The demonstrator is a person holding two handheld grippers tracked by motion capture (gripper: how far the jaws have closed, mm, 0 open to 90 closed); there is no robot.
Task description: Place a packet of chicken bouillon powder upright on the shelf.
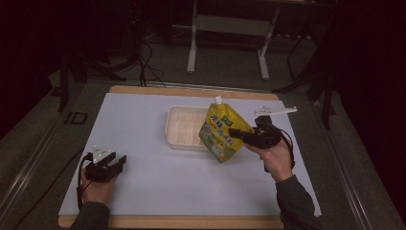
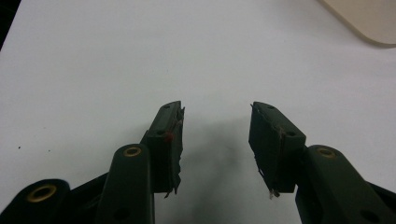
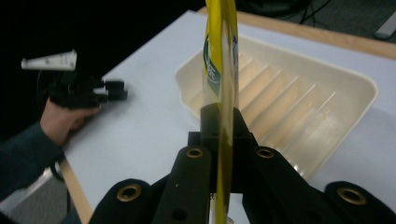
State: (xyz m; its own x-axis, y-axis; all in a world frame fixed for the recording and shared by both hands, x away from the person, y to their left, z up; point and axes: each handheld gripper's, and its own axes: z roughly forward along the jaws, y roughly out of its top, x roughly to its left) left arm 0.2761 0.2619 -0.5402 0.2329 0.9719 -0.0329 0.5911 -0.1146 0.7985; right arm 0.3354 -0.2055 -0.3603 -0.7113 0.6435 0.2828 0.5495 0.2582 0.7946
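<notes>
We are holding a yellow spouted pouch (image 1: 222,132) in the right gripper (image 1: 243,136), with the jaws pressed together on its side edge. The pouch is hanging in the air, tilted, with its white spout pointing up, above the near right corner of the cream ribbed tray (image 1: 178,124). In the right gripper view the pouch (image 3: 221,70) is standing edge-on between the jaws, and the tray (image 3: 355,79) is lying just behind it.

We are resting the left gripper (image 1: 116,163) on the white table mat (image 1: 143,191) at the near left, well apart from the tray. Its jaws are standing wide apart with nothing between them, as the left gripper view (image 2: 215,140) is showing.

What could go wrong: we are pinching only a thin edge of a soft, probably heavy pouch, so it may be slipping or swinging down if the grip loosens. If we are lowering it into the tray, its bottom corner may be catching on the tray rim and pushing the light tray across the mat.

Around the work, the mat is lying on a wooden board (image 1: 191,91), and beyond it a white frame on legs (image 1: 230,28) is standing on the dark floor. Nothing is standing between the pouch and the tray.
</notes>
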